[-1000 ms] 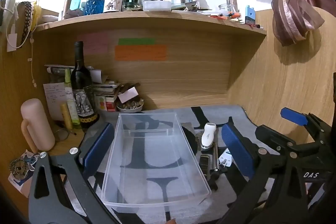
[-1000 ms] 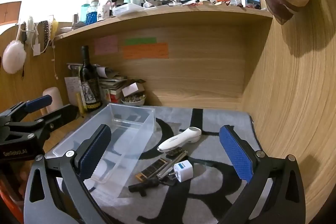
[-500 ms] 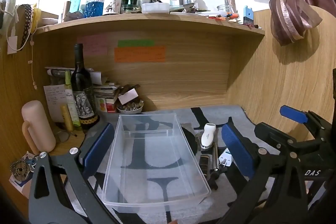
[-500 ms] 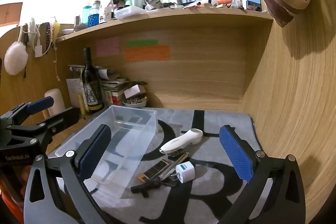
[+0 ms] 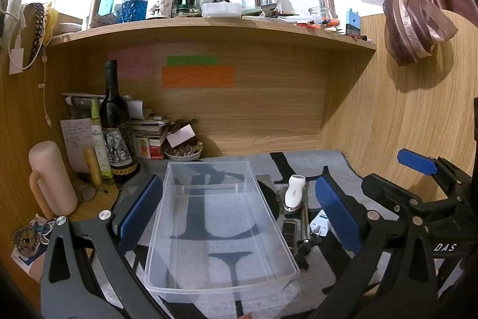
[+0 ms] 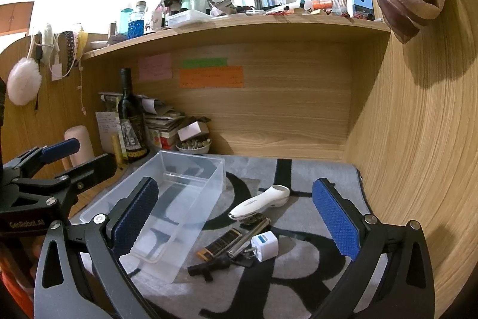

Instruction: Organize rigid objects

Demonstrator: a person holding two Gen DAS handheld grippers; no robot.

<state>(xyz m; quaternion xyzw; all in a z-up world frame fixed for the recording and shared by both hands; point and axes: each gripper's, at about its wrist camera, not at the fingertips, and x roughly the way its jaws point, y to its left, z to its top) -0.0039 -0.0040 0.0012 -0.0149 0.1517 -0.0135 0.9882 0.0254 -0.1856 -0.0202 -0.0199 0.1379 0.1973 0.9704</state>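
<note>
Hovering level above mat, left tongs (image 5: 239,210) agape astride clear bin (image 5: 219,224), right tongs (image 6: 236,217) agape.

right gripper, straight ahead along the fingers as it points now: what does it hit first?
Probably the small pile on the mat: the right gripper is open over the white USB charger and the white handheld device. The clear plastic bin lies left of that line. Depth is uncertain.

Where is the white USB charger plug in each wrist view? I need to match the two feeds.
Left wrist: white charger plug lies right of centre on the rug, just right of the clear bin.
Right wrist: it lies low at centre, between the open fingers.
Shared landmark: the white handheld device lying just beyond it.
</note>
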